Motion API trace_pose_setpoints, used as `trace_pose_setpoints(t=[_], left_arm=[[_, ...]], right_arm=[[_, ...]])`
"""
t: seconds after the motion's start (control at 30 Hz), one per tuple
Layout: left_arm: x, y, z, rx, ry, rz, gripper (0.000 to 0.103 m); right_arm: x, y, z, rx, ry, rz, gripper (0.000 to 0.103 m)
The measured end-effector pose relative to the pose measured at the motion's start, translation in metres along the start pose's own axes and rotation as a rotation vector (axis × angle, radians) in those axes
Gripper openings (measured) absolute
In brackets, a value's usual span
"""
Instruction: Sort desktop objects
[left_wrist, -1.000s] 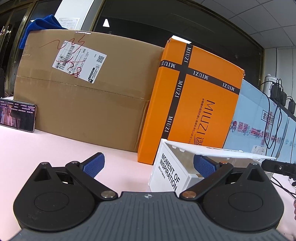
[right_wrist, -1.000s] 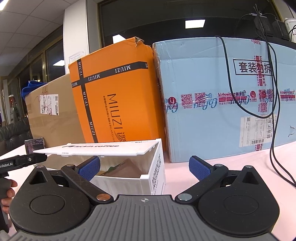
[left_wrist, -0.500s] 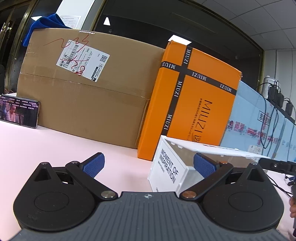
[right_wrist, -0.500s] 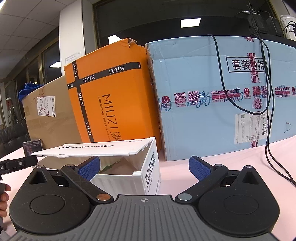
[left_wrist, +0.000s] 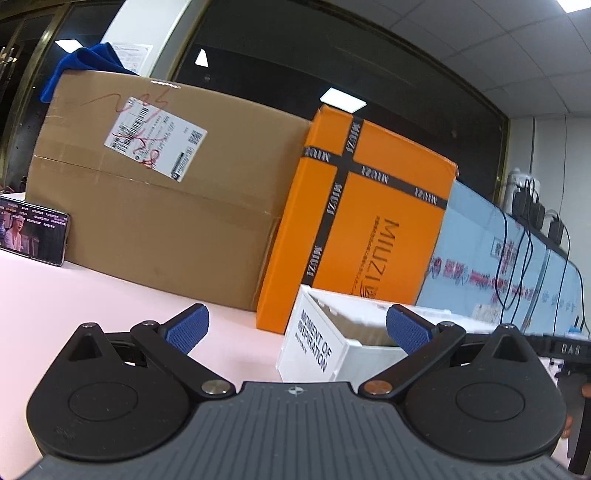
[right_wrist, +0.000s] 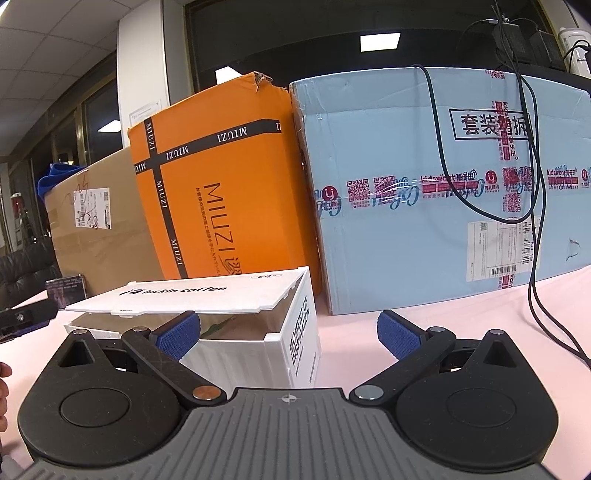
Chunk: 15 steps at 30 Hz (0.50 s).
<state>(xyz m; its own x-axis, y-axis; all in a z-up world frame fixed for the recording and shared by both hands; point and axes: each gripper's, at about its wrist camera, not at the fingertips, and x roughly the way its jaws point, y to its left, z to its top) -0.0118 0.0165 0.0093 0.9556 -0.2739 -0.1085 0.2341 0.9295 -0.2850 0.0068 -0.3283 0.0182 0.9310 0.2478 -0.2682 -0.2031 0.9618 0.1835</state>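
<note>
both grippers, left (left_wrist: 297, 328) and right (right_wrist: 288, 330), hover empty, jaws wide apart. white box (right_wrist: 258, 332) sits on bench (right_wrist: 424, 325), lid half up, near orange box (right_wrist: 221, 184).

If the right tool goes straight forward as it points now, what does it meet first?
Probably the white storage box: its right end lies between the open fingers of the right tool, close ahead. The blue carton stands farther behind. Depth is hard to judge in this fisheye view.

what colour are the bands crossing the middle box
Black, with white MIUZI lettering, crossing the orange box. Clearest in the right wrist view.
</note>
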Motion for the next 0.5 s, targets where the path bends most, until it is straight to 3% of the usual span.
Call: trace_pose_setpoints(t=[0.5], left_arm=[[0.014,0.011,-0.003,-0.064,0.084,0.037,0.103]], right_arm=[[-0.001,-0.003,-0.003,0.010,0.001,-0.016,0.103]])
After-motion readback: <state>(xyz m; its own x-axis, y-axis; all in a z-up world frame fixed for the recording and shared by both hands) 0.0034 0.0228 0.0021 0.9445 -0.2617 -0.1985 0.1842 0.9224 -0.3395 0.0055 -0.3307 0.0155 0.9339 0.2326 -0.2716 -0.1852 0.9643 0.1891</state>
